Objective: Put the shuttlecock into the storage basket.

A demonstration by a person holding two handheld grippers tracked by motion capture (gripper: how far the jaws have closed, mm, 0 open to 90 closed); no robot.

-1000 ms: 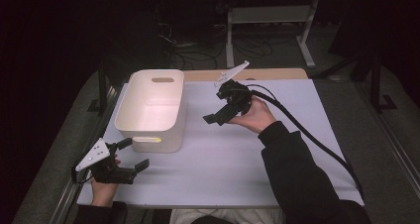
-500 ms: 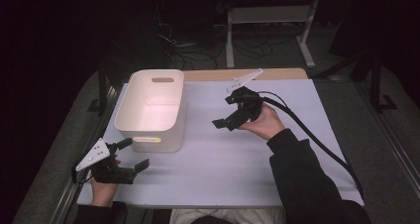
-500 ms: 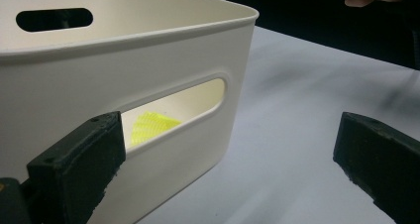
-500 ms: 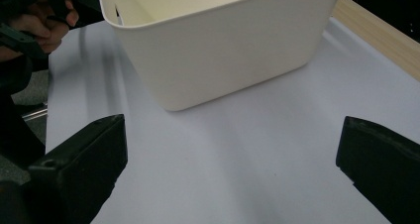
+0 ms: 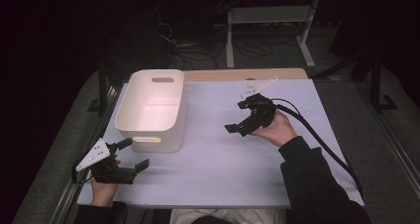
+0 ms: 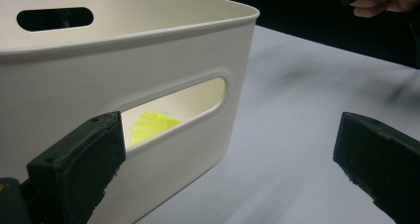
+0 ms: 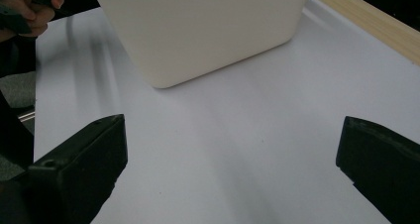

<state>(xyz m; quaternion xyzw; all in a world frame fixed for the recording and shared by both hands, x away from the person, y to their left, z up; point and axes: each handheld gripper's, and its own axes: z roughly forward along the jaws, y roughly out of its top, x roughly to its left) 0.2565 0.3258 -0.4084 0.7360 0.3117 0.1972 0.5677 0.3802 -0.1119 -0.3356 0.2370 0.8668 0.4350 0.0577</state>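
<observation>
Evidently between steps, with nothing gripped. Left claw parked near the front left corner of the tabletop, jaws spread wide, just short of the cream bin and aimed at its near end wall. Seen through the handle slot in that wall: a yellow mesh-textured item lying on the bin's floor, too little of it visible to say what it is. Looks like a waiting pose, close enough to steady or take the bin by its near handle if needed, though that is a guess.

Right claw held up off the tabletop toward the middle right, jaws also wide apart and empty, tilted down and pointing across at the bin's long side wall. Well apart from the bin, with bare lavender surface between. Reads as an empty claw free to reach for the bin.

Bin itself upright toward the back left of the tabletop, untouched by either claw, a second handle slot in its far wall.
</observation>
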